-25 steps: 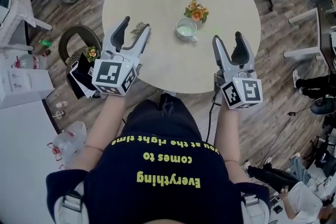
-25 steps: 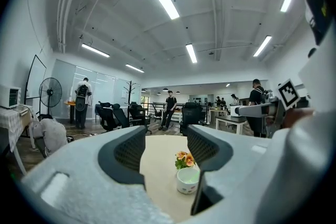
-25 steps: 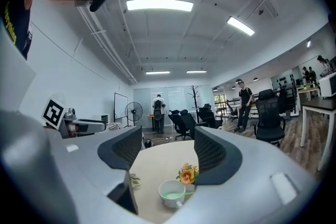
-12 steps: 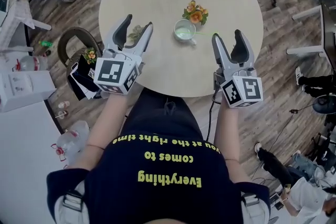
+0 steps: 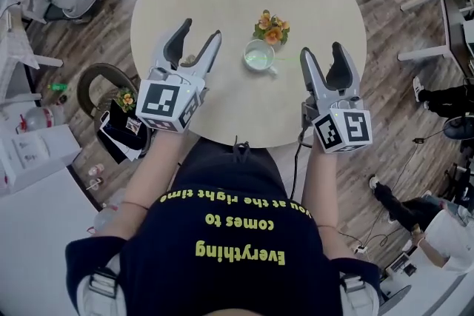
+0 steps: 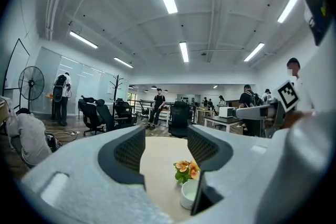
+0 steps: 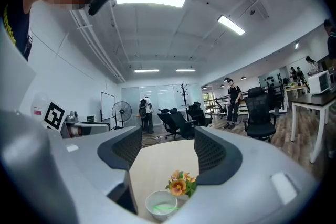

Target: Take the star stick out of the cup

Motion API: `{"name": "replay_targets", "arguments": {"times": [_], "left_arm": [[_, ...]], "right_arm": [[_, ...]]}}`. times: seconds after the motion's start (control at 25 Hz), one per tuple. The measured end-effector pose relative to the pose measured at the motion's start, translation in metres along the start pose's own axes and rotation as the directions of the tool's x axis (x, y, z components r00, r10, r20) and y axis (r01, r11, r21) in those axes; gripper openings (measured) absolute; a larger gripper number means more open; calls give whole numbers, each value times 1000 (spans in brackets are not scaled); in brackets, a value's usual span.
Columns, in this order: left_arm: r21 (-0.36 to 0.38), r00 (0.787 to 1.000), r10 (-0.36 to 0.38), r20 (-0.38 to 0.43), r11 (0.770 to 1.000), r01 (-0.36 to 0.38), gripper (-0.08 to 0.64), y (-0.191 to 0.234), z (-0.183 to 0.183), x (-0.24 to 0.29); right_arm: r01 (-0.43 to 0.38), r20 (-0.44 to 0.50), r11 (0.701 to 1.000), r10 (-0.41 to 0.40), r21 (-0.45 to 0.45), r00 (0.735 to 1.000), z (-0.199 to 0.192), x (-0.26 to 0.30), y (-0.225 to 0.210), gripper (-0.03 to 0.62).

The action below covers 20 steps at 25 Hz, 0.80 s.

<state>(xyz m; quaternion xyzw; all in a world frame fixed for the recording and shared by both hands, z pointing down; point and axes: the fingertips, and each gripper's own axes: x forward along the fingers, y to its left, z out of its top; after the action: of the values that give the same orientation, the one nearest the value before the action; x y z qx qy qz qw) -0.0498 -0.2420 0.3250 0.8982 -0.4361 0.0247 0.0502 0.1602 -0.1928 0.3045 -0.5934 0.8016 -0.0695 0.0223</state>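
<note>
While left claw [image 5: 201, 29] and right claw [image 5: 322, 49] gape, the cup [image 5: 259, 55] stands between.

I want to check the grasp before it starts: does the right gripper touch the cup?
Apart. The head view shows a strip of bare table between the right gripper, whose jaws stand open, and the cup.

star stick [image 7: 165, 208]: just a thin green streak in the cup [image 7: 149, 211], star shape seemingly unreadable.
</note>
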Motion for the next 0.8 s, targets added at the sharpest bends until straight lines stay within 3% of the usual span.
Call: {"name": "replay_targets", "arguments": {"times": [0.24, 0.8], "left_arm": [[-10, 999, -33, -23, 999, 32, 250, 10, -8, 12], [-27, 999, -2, -42, 1000, 1, 250, 6, -25, 33]], "right_arm": [[25, -31, 1000, -25, 16, 999, -12, 10, 1, 307], [9, -111, 999, -6, 32, 994, -39, 27, -33, 308]]}}
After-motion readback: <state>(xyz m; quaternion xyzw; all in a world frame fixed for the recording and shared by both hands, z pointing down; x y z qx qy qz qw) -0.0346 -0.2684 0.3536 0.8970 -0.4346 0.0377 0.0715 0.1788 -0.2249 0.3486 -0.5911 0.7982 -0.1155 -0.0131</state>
